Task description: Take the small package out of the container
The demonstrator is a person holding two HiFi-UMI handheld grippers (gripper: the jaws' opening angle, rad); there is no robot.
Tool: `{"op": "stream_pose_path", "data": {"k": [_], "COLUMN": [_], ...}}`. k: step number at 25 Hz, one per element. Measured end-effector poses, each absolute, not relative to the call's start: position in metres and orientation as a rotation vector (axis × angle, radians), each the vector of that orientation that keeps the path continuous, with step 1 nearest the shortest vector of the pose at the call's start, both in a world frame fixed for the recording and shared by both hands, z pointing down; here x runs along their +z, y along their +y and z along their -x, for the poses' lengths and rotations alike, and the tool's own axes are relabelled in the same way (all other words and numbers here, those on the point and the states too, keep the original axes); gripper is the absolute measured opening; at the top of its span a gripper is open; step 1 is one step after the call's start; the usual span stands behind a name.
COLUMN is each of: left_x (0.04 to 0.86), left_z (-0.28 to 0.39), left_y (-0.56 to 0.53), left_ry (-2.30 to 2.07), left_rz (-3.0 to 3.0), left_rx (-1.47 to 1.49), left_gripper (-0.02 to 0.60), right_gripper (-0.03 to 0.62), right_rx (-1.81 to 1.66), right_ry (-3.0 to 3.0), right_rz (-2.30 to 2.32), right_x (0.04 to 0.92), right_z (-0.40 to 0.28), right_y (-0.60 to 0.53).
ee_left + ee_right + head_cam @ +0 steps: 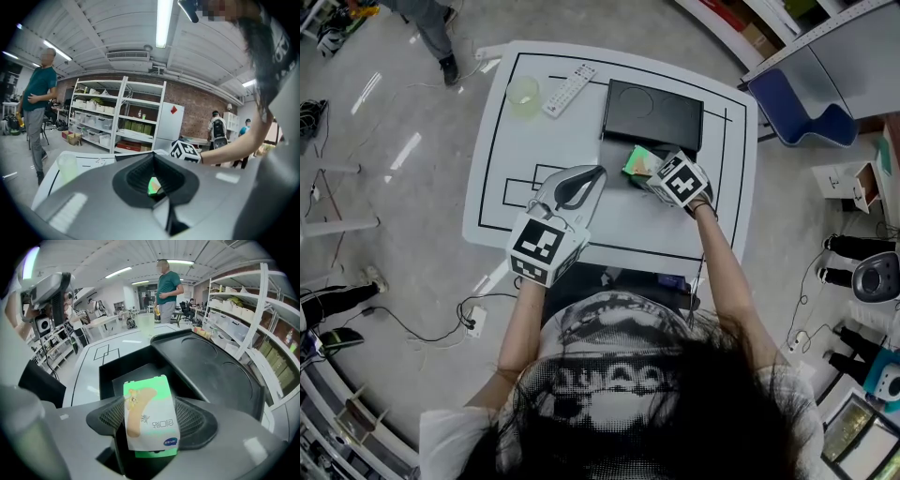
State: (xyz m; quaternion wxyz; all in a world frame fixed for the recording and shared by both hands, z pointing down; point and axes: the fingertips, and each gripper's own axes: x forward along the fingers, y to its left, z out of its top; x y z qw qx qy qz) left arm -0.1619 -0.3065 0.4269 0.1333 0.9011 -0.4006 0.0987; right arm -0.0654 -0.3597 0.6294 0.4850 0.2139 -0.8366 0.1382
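Small package (150, 420): flat green-and-white pouch, tan picture, small blue logo; lifted just above the open black container (110, 373).
Right gripper (151, 427): jaws pinching the pouch's sides.
Left gripper (157, 183): jaws pressed together, empty, over the table (487, 192).

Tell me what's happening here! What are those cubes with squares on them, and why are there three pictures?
A person holds a grabbing tool, called a gripper, in each hand; the patterned cubes are part of those tools. One picture comes from a camera on the person's head, looking down. The other two come from cameras riding on the grippers, looking along their jaws. On the white table sit a black container with its lid open, a remote control and a pale green cup. The right gripper has its jaws shut on a small green and white package. The left gripper is shut and holds nothing.
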Motion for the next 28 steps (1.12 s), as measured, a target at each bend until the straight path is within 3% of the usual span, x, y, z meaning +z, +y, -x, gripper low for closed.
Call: {"op": "stream_pose_path", "data": {"k": [14, 28], "left_x": [0.417, 0.41], "left_z": [0.143, 0.093], "left_y": [-0.288, -0.244], "left_ry": [-1.21, -1.219], "left_rz": [-2.612, -2.626], "left_rx": [0.288, 0.316], "left_gripper": [0.0, 0.0], "right_gripper": [0.341, 0.338], "right_rx": [0.374, 0.345], "right_ry": [-2.313, -2.528], "right_rz": [-0.704, -0.863], "right_x": [0.546, 0.462], "right_z": [0.067, 0.021], "right_y": [-0.345, -0.287]}}
